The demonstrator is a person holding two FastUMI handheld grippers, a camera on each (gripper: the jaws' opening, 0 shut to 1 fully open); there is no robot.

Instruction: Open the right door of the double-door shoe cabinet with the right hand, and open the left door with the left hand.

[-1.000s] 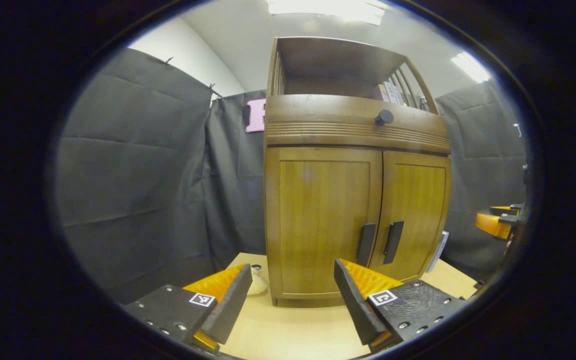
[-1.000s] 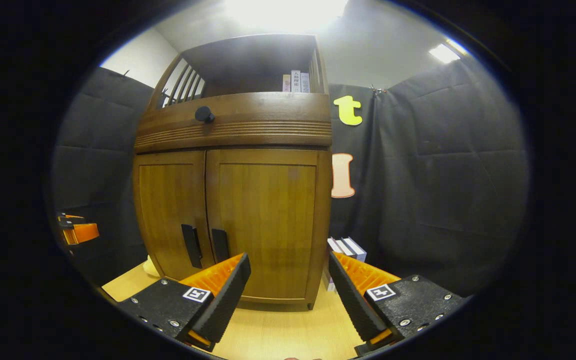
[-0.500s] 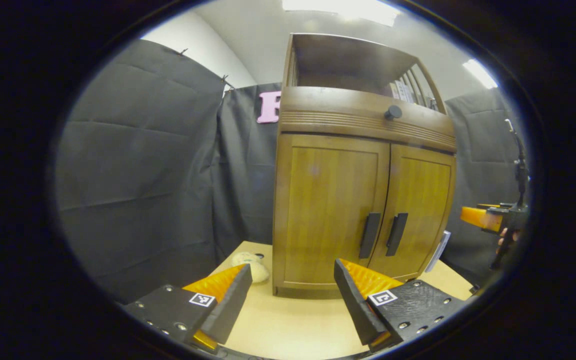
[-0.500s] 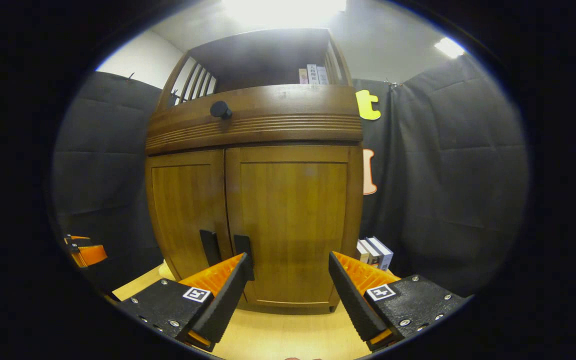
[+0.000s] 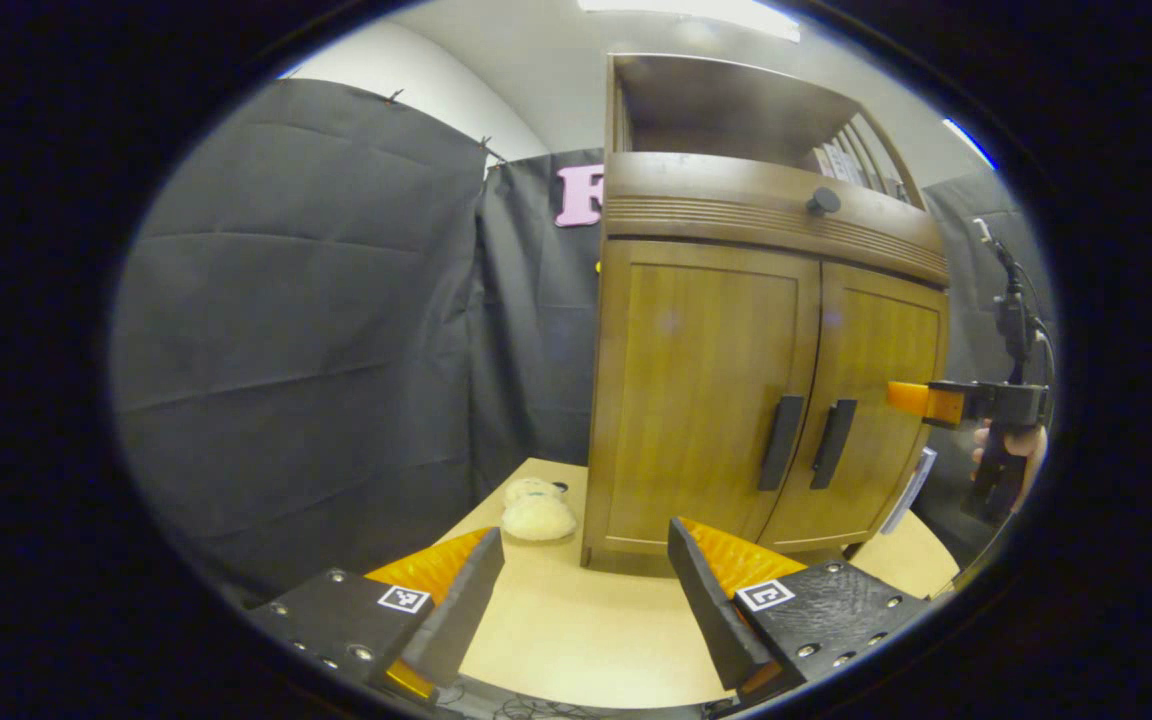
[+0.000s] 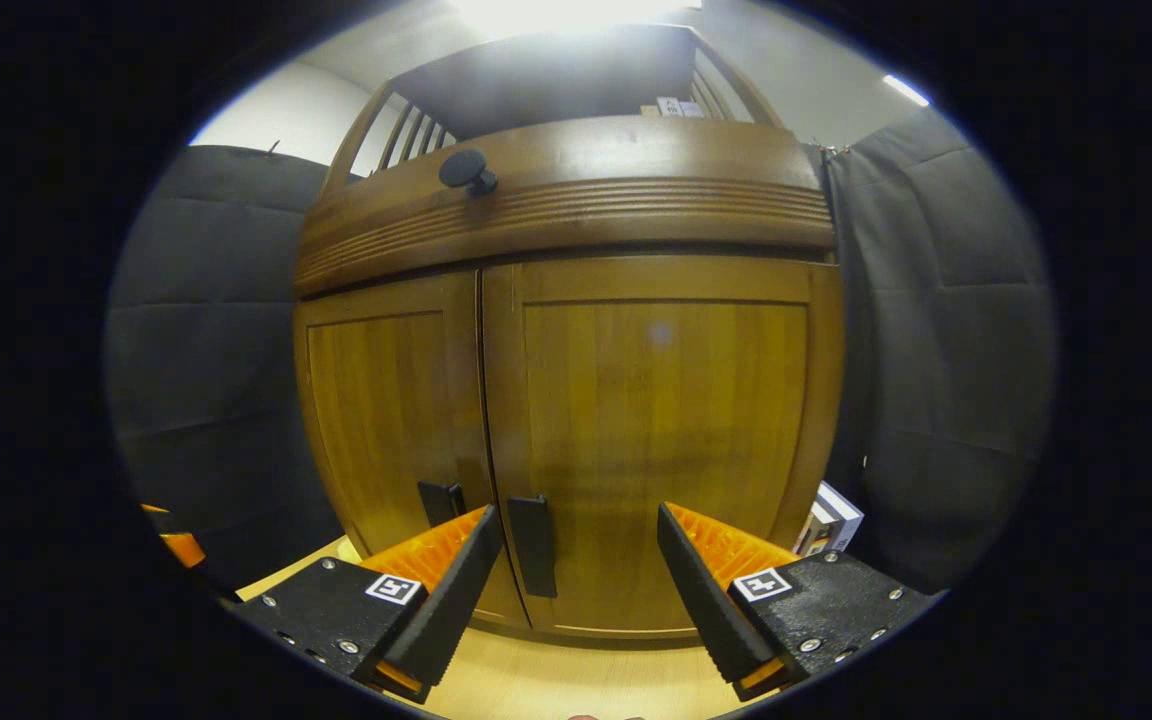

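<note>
A brown wooden shoe cabinet (image 5: 756, 300) stands on a light table with both doors shut. In the left gripper view its left door (image 5: 701, 390) and right door (image 5: 866, 400) each carry a dark vertical handle (image 5: 786, 442). My left gripper (image 5: 584, 590) is open, low and well short of the cabinet. The right gripper (image 5: 921, 400) and the hand holding it appear near the right door. In the right gripper view my right gripper (image 6: 574, 585) is open, close to the right door (image 6: 656, 430), whose handle (image 6: 534, 545) stands just right of my left finger.
A round knob (image 5: 822, 202) sits on the cabinet's top band, below an open shelf. Pale fluffy slippers (image 5: 536, 515) lie on the table (image 5: 576, 640) left of the cabinet. Books (image 6: 829, 515) stand right of the cabinet.
The right gripper has moved closer to the right door, which now looms larger in its view. The left gripper has drawn back and turned left, so the cabinet sits farther right.
</note>
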